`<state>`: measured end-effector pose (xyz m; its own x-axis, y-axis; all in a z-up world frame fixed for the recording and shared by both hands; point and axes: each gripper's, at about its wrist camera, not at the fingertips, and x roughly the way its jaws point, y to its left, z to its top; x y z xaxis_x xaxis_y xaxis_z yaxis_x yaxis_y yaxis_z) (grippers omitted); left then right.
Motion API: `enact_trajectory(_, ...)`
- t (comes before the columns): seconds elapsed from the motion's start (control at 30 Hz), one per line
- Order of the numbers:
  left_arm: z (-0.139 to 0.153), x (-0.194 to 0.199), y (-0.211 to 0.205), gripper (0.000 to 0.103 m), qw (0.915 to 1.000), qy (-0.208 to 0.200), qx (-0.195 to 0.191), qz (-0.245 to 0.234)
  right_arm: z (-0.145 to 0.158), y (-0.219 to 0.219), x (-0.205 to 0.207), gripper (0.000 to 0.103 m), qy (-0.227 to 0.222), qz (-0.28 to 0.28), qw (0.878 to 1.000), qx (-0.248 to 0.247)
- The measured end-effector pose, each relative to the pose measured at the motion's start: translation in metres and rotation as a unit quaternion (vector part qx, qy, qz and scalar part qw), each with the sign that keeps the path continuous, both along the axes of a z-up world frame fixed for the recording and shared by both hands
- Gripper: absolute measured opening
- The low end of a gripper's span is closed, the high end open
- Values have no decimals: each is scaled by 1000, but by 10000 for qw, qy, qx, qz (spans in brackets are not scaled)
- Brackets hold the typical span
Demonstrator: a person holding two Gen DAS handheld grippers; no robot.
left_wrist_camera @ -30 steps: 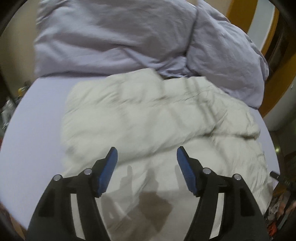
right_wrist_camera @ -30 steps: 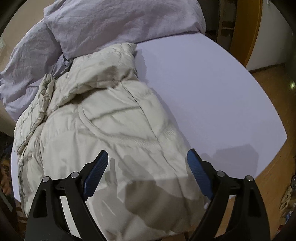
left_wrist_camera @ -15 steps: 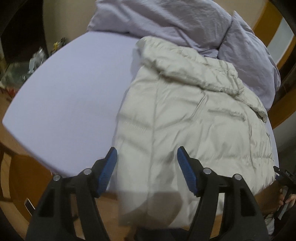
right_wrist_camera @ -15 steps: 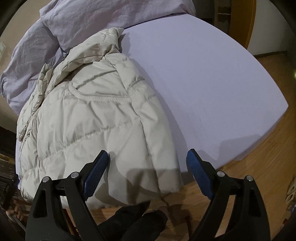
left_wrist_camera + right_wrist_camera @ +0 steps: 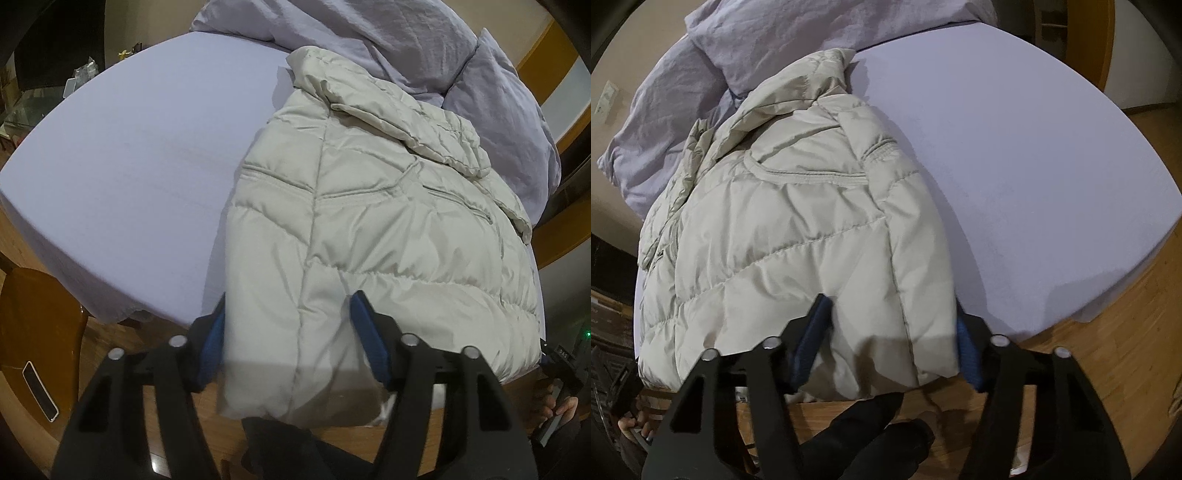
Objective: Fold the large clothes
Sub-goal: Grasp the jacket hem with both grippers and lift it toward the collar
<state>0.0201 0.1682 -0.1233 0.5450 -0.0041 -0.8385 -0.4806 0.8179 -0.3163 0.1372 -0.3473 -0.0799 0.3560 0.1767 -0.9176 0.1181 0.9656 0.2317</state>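
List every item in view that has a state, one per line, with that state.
puffer jacket: spread flat on the bed, hem hanging over the near edge
left gripper: jaws open, straddling the hem's left corner
right gripper: jaws open, straddling the hem's right corner
duvet: rumpled, bunched at the far end
bed sheet: smooth, uncovered beside the jacket
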Motion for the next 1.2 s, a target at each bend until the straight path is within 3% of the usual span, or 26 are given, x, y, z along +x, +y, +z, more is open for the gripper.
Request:
enact_trajectory(0.2, 3, -5, -5, 31, 9999, -118, -102, -6, 1, -3, -3, 20, -93, 89, 9993, 347)
enact_trajectory(0.27, 7, -6, -8, 20, 9998, -176, -46, -27, 5, -3, -3, 16, -174, 89, 9991, 375)
enact_trajectory(0.37, 16, -6, -10, 14, 9996, -264, 50, -26, 15, -5, -3, 13, -342, 51, 9984, 457)
enact_trajectory(0.77, 83, 14, -3, 12, 9958, -833, 368, -21, 74, 11, 26, 12, -1136, 254, 9921, 476)
enact_trajectory(1.2, 141, 85, 16, 12, 9897, -1250, 699, -57, 115, 27, 88, 12, -1623, 362, 9852, 410)
